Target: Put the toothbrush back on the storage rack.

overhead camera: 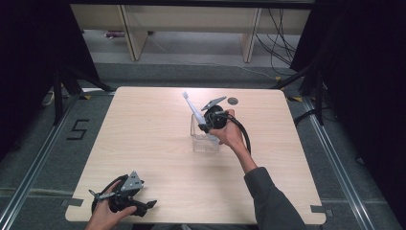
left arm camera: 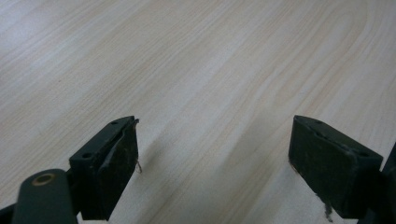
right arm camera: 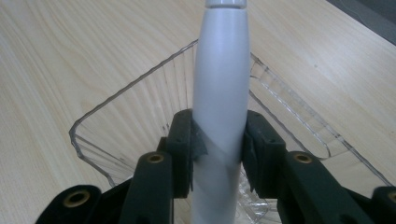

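Right gripper (right arm camera: 217, 154) has its jaws clamped on the one toothbrush (right arm camera: 219, 93), a pale grey handle pinched between both pads at the middle of the right gripper view. The handle's top is cut off at the upper edge there, so the head is out of sight; its lower end vanishes behind the jaws. In the high view the brush (overhead camera: 191, 108) tilts toward upper left at frame centre, bristles up, with the right gripper (overhead camera: 207, 125) and hand hiding its lower part. Just under it sits one clear bin (overhead camera: 203, 143), ribbed walls hard to make out against the wood; its near wall is cut off in the right gripper view (right arm camera: 140, 102).

Left gripper (overhead camera: 148, 205) rests at lower left on the table (overhead camera: 143, 134), jaws spread wide, nothing between them, just bare wood (left arm camera: 196, 70). One small dark disc (overhead camera: 232, 100) lies at the far edge, too small to identify.
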